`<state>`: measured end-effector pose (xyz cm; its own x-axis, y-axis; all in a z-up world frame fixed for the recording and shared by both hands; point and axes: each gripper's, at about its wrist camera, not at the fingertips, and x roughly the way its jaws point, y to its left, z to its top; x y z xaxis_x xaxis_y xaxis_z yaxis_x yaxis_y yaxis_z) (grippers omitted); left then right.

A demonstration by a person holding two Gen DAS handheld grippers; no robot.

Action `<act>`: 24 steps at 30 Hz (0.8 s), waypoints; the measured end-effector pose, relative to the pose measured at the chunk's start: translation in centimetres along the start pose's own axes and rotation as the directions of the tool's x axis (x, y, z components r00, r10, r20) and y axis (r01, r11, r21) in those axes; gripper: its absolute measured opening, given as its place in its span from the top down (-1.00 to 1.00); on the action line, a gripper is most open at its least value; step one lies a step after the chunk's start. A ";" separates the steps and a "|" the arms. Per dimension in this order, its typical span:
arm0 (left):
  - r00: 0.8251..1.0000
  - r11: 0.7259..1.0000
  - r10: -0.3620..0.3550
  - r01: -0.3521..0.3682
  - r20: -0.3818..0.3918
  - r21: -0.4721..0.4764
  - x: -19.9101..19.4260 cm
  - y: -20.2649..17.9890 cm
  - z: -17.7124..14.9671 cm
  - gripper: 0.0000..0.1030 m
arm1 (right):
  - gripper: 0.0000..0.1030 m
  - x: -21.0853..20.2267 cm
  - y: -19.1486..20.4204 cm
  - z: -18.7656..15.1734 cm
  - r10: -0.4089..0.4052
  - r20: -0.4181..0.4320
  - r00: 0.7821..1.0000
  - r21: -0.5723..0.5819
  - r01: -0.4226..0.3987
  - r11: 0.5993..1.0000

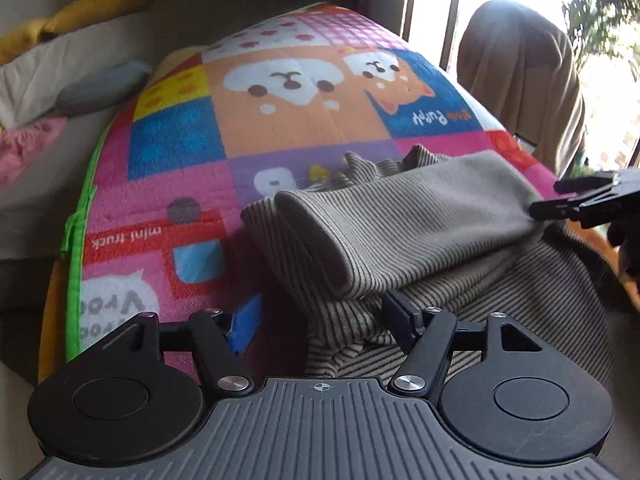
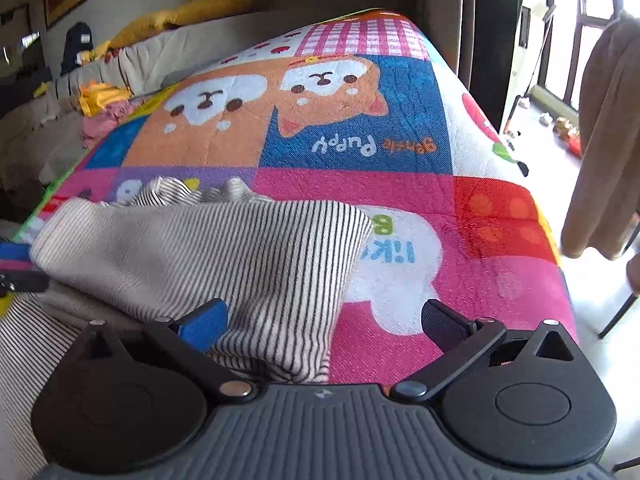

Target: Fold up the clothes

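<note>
A sleeve fold on the grey, black-striped knit top looks finished; both the left tool and the right tool are held open, empty. Next, a fresh edge must be gripped.

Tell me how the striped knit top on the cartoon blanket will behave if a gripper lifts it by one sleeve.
The striped top will probably go floppy: it already lies in soft folds. It looks light, a thin ribbed knit. It may drag rather than slide on the fleecy blanket.

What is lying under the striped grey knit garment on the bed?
Under the striped grey knit garment lies the colourful cartoon-print quilt, with pink and purple squares showing around it. The print directly beneath the folded cloth is covered and cannot be seen.
</note>
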<state>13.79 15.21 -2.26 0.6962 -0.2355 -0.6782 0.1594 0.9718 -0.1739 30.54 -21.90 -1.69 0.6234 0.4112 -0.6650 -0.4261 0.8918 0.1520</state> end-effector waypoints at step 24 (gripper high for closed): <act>0.998 0.974 -0.071 0.069 0.003 -0.216 6.0 3.2 4.4 -0.21 | -0.42 7.7 -0.6 4.8 0.178 -0.066 0.982 0.075 -0.173 0.982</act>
<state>21.56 16.93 -3.78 0.6851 -0.3035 -0.6623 0.0526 0.9273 -0.3705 38.70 -18.38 -3.38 0.4934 0.5498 -0.6740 -0.4770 0.8190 0.3188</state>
